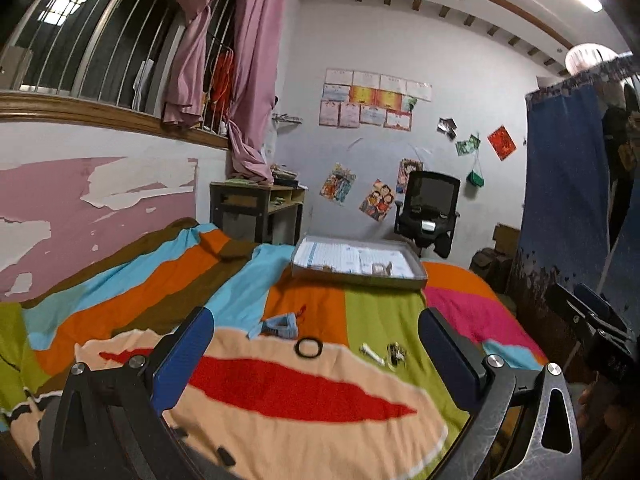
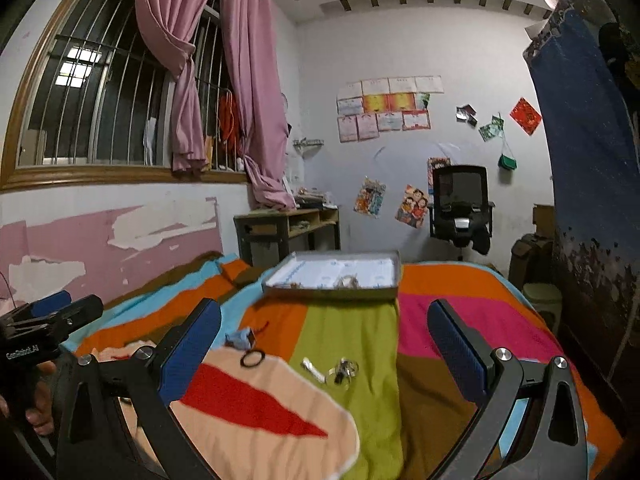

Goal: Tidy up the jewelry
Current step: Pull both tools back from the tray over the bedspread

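Both the left gripper and the right gripper are held wide apart and empty above the striped blanket — a black ring, blue clip and metal trinkets are scattered short of the grey tray.

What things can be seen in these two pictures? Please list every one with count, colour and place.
blanket: 1, many colours, covers bed
tray: 1, grey, far on blanket
clip: 1, light blue, mid blanket
ring: 1, black, near clip
white piece: 1, right of ring
metal piece: 1, silvery, beside white piece
chair: 1, black, by far wall
desk: 1, wooden, under curtain
curtain: pink, at window
left gripper: jaws open
right gripper: jaws open
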{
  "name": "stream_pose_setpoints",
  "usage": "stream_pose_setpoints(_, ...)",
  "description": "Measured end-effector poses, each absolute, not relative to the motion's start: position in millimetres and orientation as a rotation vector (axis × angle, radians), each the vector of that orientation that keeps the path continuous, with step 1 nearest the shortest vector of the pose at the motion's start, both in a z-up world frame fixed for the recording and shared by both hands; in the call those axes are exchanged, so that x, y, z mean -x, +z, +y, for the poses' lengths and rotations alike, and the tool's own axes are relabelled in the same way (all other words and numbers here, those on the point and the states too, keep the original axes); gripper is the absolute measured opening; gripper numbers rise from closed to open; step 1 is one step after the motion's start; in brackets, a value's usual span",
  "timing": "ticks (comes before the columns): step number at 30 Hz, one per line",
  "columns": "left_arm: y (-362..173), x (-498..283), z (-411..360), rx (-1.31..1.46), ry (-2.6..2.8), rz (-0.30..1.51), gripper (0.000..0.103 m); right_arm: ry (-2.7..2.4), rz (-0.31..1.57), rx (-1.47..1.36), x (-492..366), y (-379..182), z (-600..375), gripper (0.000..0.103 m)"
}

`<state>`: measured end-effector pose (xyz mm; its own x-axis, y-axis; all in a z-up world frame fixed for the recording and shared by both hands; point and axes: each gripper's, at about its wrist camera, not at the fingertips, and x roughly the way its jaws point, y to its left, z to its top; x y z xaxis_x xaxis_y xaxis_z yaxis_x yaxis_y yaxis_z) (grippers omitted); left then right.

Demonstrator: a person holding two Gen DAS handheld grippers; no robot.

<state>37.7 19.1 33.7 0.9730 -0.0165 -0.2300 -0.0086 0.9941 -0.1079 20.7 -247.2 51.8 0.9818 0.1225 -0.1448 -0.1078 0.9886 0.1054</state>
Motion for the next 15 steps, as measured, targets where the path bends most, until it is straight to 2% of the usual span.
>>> stream_pose_setpoints(9,14,-23,14,0.112,-0.014,0.311,0.103,0.110,0.197,-0.123,-5,35,-255,0.102)
stream_pose_setpoints(15,17,-22,12,0.104,-0.020,0.292,0.103,0.111,0.195,-0.126,-11,38,-252,0.102)
